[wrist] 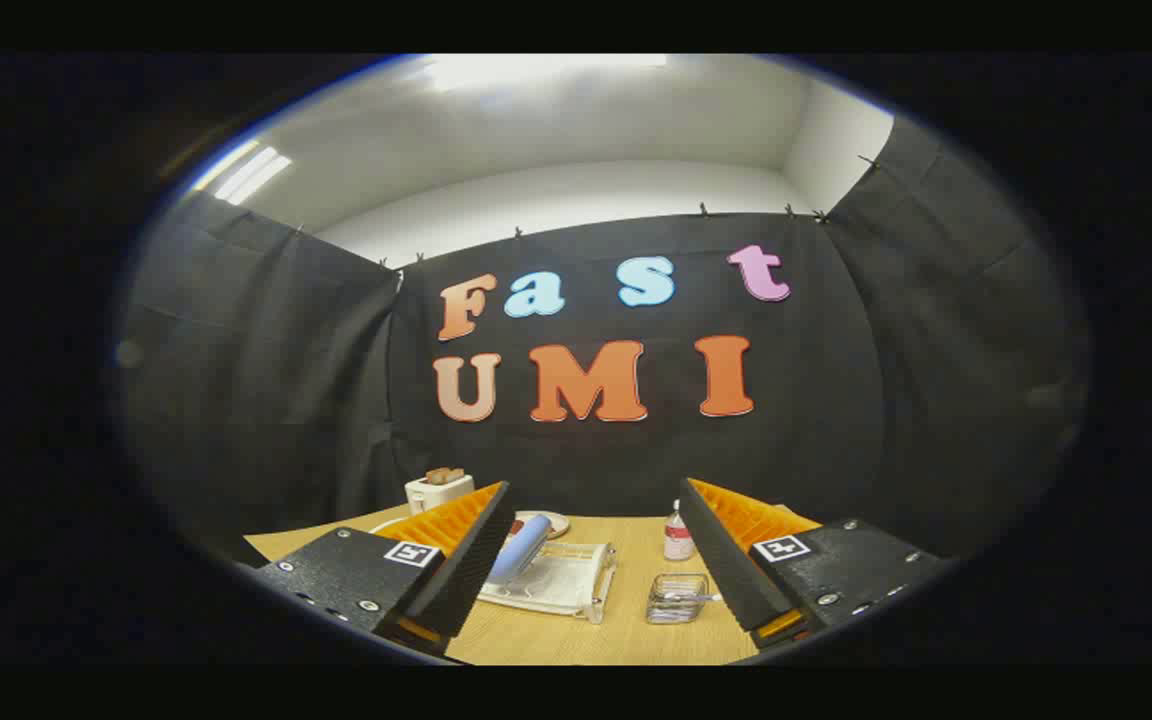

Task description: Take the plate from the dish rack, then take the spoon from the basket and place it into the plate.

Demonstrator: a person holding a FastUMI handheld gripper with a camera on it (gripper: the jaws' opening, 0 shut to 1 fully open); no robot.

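A pale blue plate (521, 548) stands tilted on its edge in a white dish rack (561, 585) on the wooden table, just ahead of my left finger and partly behind it. To the right of the rack stands a small clear basket (676, 600) with a spoon (693, 596) lying in it, close to my right finger. My gripper (593, 490) hangs above the near part of the table, open wide, with nothing between its fingers. The rack and the basket show in the gap between the fingers.
A white toaster (439, 490) with toast in it stands at the back left. A small bottle (677, 535) with a red label stands behind the basket. A flat round dish (548, 521) lies behind the rack. Bare wooden table (576, 640) lies in front of the rack.
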